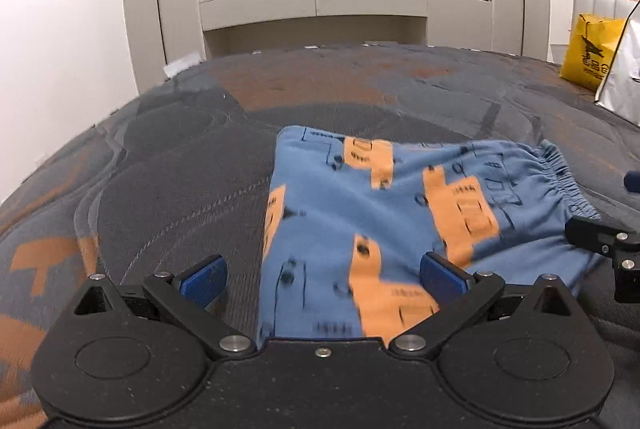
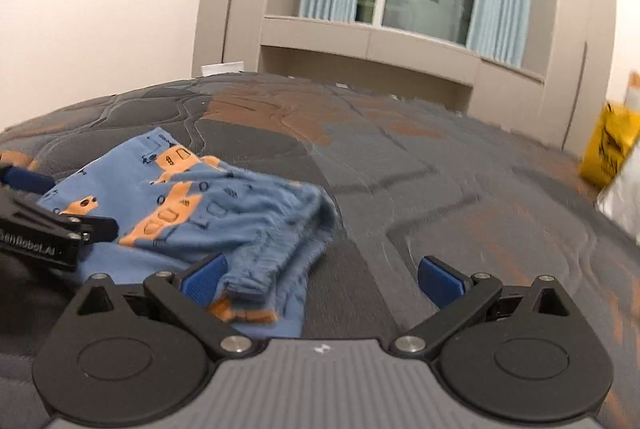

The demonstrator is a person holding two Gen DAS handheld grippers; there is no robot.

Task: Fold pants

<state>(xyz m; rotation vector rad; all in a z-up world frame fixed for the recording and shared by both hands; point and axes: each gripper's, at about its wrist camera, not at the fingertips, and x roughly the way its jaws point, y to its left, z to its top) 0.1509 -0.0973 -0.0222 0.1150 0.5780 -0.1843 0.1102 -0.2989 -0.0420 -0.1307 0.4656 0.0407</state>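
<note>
Even indoor light, motion blur, fisheye-bent edges, perhaps a ceiling-lamp reflection

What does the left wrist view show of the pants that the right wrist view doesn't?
Only the left wrist view shows the pants' straight folded left edge and the elastic waistband lying flat. Only the right wrist view shows that waistband bunched in a ridge by the open right gripper. Both show the pants folded on the quilted bedspread, the yellow bag, and the left gripper open and empty.
</note>
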